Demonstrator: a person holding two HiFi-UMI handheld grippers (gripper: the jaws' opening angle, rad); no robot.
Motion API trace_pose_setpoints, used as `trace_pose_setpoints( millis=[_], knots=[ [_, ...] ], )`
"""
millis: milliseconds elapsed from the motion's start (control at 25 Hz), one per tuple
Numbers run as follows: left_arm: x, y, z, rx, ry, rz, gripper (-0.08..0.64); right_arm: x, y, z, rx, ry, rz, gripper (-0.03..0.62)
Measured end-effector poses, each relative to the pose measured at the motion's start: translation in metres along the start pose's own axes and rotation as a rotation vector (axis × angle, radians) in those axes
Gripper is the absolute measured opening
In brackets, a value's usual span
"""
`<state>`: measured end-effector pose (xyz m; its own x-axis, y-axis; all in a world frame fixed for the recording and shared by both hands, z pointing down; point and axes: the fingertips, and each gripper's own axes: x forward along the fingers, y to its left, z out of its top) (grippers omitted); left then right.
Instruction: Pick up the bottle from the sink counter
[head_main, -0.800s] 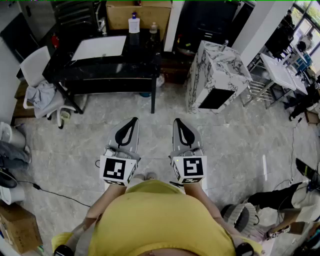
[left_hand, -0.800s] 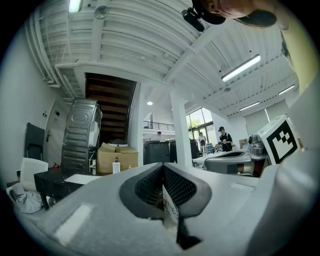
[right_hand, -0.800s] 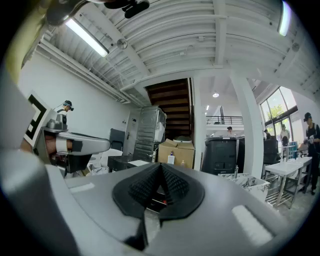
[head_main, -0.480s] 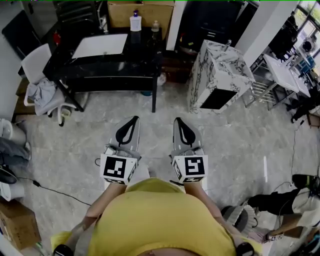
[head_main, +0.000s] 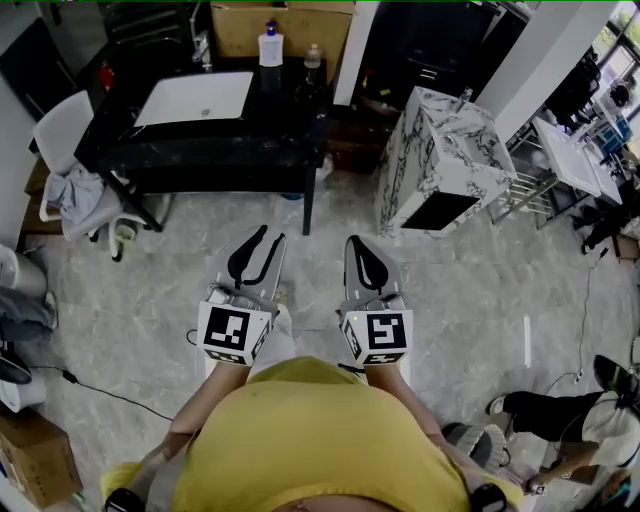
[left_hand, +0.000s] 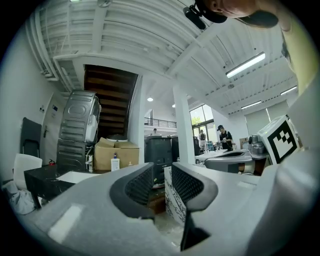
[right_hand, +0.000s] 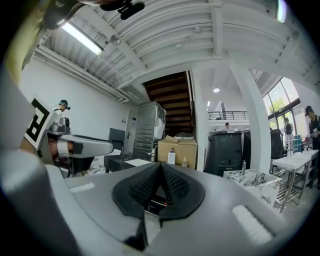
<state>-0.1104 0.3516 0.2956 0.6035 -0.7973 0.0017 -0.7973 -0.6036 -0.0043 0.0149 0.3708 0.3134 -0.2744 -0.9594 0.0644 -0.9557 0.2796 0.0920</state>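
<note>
A white bottle with a blue cap (head_main: 269, 46) stands at the back edge of the black sink counter (head_main: 260, 130), right of the white basin (head_main: 196, 97). A smaller clear bottle (head_main: 312, 56) stands beside it. Both grippers hang over the floor, well short of the counter. My left gripper (head_main: 267, 235) has its jaws slightly apart with nothing between them. My right gripper (head_main: 355, 243) has its pads meeting at the tips, empty. The left gripper view shows the white bottle (left_hand: 115, 163) far off, and the right gripper view shows the same bottle (right_hand: 171, 157).
A marble-patterned cabinet (head_main: 440, 150) stands right of the counter. A white chair with clothes (head_main: 72, 160) is at its left, and a cardboard box (head_main: 285, 22) behind it. Someone's legs (head_main: 560, 415) lie at the lower right. A cable (head_main: 100, 385) runs over the floor.
The counter and cabinet have slid lower in the head view as the person moves toward them. Both grippers stay in front of the body; the left jaws look slightly wider.
</note>
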Motion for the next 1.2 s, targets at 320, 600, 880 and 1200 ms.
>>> trace_pose_setpoints(
  millis=[320, 600, 880, 1200],
  knots=[
    [0.097, 0.076, -0.006, -0.004, 0.007, -0.035, 0.160, 0.114, -0.029, -0.001, 0.007, -0.002, -0.017, 0.000],
    [0.168, 0.133, -0.014, -0.016, 0.028, -0.073, 0.160, 0.202, -0.052, -0.012, 0.013, 0.035, -0.051, 0.000],
    [0.226, 0.177, -0.021, -0.036, 0.037, -0.121, 0.161, 0.272, -0.073, -0.019, 0.024, 0.053, -0.095, 0.000],
    [0.261, 0.193, -0.033, -0.055, 0.054, -0.162, 0.160, 0.299, -0.096, -0.021, 0.025, 0.070, -0.158, 0.000]
  ],
)
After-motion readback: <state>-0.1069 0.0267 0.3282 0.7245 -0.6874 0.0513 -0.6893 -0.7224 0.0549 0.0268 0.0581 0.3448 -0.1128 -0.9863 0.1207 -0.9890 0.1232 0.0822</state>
